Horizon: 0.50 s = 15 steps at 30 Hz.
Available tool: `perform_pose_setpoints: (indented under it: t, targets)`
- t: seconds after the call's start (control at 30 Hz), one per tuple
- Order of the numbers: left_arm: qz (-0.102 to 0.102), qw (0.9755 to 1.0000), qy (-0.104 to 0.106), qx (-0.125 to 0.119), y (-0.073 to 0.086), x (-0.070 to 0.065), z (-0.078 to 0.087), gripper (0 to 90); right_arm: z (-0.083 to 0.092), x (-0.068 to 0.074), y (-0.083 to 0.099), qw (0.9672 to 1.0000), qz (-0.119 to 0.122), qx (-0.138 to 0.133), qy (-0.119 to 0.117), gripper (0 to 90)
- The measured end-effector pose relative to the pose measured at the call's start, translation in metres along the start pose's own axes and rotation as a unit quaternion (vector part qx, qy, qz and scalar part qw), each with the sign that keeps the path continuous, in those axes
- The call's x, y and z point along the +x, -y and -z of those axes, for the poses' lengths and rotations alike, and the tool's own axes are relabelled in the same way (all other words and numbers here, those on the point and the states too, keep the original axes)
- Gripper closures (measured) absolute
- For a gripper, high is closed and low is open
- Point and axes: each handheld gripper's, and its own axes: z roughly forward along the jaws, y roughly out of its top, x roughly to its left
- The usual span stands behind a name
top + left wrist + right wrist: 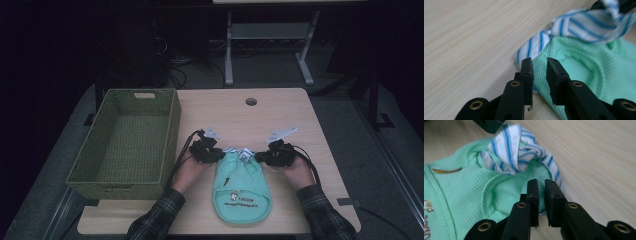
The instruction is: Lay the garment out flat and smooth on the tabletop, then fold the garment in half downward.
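Grippers flank a green shirt beside the basket: left gripper and right gripper, jaws slightly parted, at its striped collar, neither nearer.

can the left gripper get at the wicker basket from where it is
Probably yes: the left gripper sits at the green shirt, with bare table between it and the basket beside it, whose top is open.
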Motion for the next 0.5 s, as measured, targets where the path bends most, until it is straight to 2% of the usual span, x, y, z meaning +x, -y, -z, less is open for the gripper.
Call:
perform_pose_setpoints:
  t: [0.07, 0.23, 0.33, 0.5]
  targets:
    - [0.001, 0.9999, -0.004, -0.009, -0.002, 0.0, 0.004, 70.6, 0.005, -0.002, -0.002, 0.9999, 0.001, -0.013, 0.001, 77.2]
    - [0.014, 0.9994, -0.015, -0.027, -0.006, 0.005, 0.006, 62.4, 0.013, -0.009, -0.007, 0.9991, -0.018, -0.038, 0.01, 68.7]
    - [0.018, 0.9992, -0.023, -0.028, -0.006, 0.007, 0.002, 57.4, 0.012, -0.015, -0.008, 0.9985, -0.026, -0.048, 0.012, 63.2]
    - [0.02, 0.9993, -0.024, -0.019, -0.005, 0.013, -0.01, 53.9, 0.002, -0.021, -0.008, 0.9982, -0.037, -0.046, 0.007, 60.2]
